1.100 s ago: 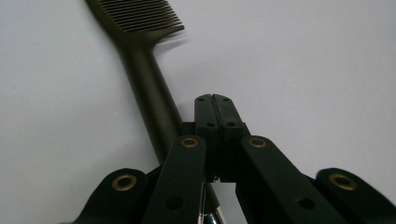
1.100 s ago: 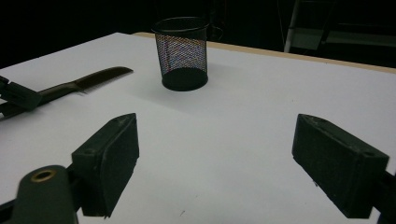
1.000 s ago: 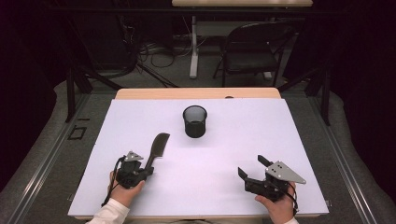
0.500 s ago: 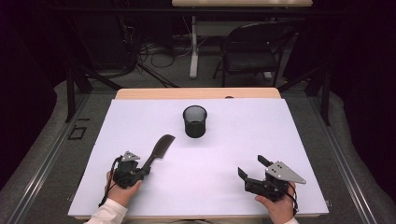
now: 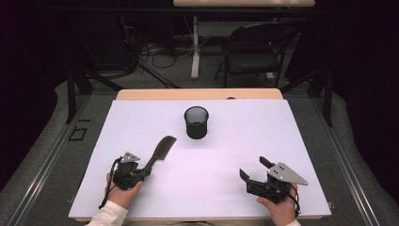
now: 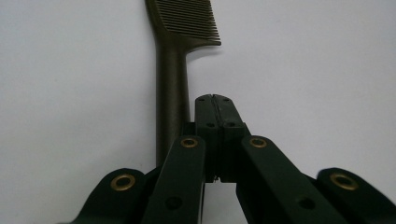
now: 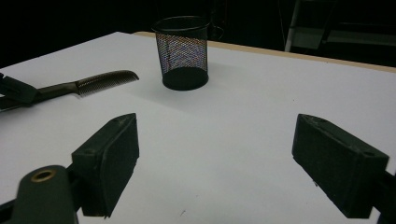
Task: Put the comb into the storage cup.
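A dark comb [image 5: 160, 150] lies on the white table top [image 5: 282, 136] at the near left, teeth end pointing away toward the cup. My left gripper [image 5: 145, 171] is shut with nothing between its jaws; in the left gripper view the comb's handle [image 6: 172, 84] runs along the left side of the shut jaws of that gripper [image 6: 215, 100], close against them. A black mesh cup [image 5: 196, 123] stands upright at the middle back. At the near right my right gripper [image 5: 254, 167] rests open and holds nothing. The right gripper view looks between the jaws of the right gripper [image 7: 219, 140] at the cup [image 7: 182, 51] and comb [image 7: 100, 80].
The white sheet covers a wooden table whose far edge [image 5: 197, 94] shows behind the cup. A black folding chair [image 5: 256, 52] and cables sit on the floor beyond. Bare sheet lies between the two grippers and around the cup.
The comb has turned slightly clockwise, its teeth end swinging right, and the left gripper has shifted a little toward the person. The right gripper has stayed put.
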{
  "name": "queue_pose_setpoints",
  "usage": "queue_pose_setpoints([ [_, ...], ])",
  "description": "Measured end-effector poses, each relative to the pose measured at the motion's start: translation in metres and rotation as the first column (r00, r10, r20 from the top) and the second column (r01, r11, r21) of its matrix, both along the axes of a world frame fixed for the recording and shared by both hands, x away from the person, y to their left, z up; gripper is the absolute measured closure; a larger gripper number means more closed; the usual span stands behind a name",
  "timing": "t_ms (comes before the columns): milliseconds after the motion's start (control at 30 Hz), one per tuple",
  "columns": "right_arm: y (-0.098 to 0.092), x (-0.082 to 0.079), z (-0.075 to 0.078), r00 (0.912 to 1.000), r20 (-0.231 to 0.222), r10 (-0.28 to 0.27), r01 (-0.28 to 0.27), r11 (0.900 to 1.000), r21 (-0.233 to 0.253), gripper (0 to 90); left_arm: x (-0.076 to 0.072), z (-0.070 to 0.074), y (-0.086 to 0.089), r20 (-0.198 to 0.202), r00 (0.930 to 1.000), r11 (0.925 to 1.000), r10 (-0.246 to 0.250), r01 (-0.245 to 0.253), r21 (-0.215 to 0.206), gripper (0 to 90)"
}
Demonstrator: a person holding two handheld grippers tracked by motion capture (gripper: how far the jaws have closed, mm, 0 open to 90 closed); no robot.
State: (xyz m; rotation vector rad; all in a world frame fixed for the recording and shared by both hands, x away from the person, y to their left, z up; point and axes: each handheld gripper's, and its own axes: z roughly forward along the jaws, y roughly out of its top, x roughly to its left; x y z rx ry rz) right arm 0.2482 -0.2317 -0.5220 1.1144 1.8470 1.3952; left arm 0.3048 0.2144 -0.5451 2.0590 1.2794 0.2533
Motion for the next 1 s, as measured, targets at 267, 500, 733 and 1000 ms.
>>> queue_pose_setpoints([
  [267, 0.0001, 0.0004, -0.0002, 1.0000, 0.002, 0.000, 0.000, 1.000, 0.001, 14.6, -0.0025, 0.0037, -0.0008, 0.032, 0.9995, 1.0000, 0.008, -0.008, -0.002, 86.4],
  [500, 0.0003, 0.0004, -0.0004, 1.0000, 0.000, 0.000, 0.000, 1.000, 0.002, 14.6, -0.0027, 0.0054, 0.0007, 0.043, 0.9990, 0.9999, 0.013, -0.013, -0.009, 81.6],
  [733, 0.0000, 0.0006, -0.0003, 1.0000, -0.004, 0.001, -0.001, 1.000, 0.001, 14.7, -0.0026, 0.0074, 0.0023, 0.049, 0.9986, 0.9997, 0.018, -0.017, -0.014, 73.8],
  [1000, 0.0001, 0.0005, -0.0004, 1.0000, -0.003, 0.004, -0.004, 1.000, -0.004, 14.6, -0.0021, 0.0094, 0.0038, 0.043, 0.9989, 0.9995, 0.015, -0.014, -0.027, 61.9],
])
